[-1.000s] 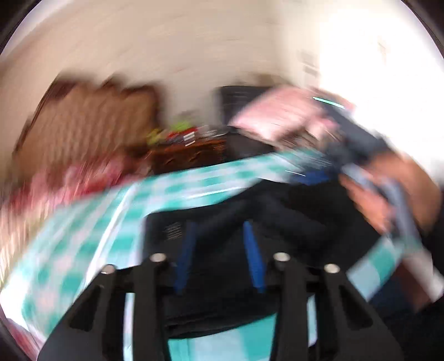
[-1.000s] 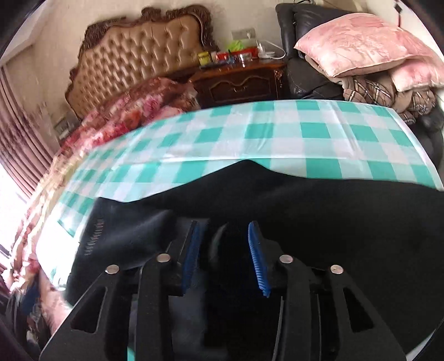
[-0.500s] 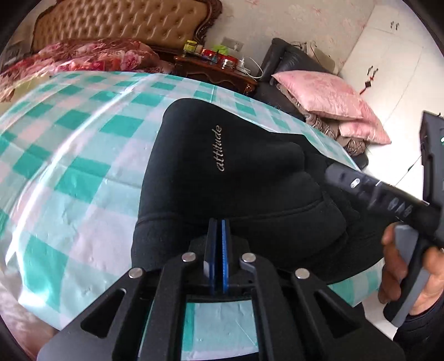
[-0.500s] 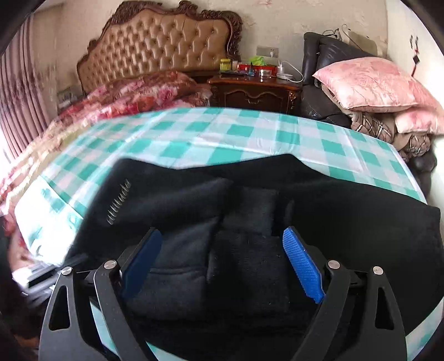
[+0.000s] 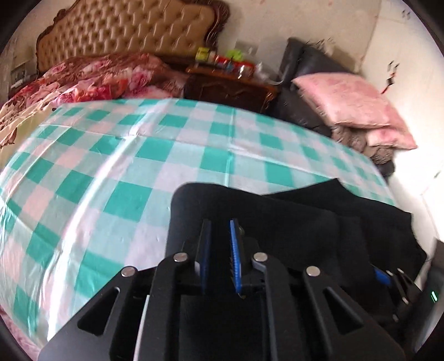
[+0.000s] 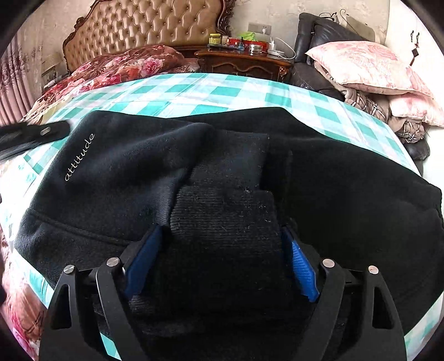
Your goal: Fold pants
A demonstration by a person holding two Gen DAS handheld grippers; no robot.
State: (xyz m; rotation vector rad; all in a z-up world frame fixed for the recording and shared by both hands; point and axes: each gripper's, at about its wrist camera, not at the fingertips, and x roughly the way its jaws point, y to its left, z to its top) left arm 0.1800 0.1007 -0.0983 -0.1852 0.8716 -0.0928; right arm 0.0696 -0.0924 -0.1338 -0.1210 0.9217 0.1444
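Observation:
Black fleece pants [image 6: 116, 166] with the word "attitude" lie folded on the green-checked table [image 6: 222, 91]. A ribbed cuff [image 6: 222, 219] lies on top at the near edge. My right gripper [image 6: 219, 241] is open, its blue pads either side of the cuff. In the left wrist view the pants [image 5: 277, 211] lie at the near right of the table [image 5: 111, 172]. My left gripper [image 5: 219, 225] hangs over their left edge with a narrow gap between the pads and nothing in it. The left gripper also shows at the left edge of the right wrist view [image 6: 36, 132].
A bed with a tufted headboard [image 6: 144, 25] and a floral quilt [image 6: 116, 66] stands behind the table. A dark nightstand [image 6: 244, 61] holds small bottles. Pink pillows [image 6: 360, 64] are piled on a black chair at the right.
My left gripper has opened a little from fully shut and swung left over the pants' edge. My right gripper, open since half a second ago, has moved down around the cuff.

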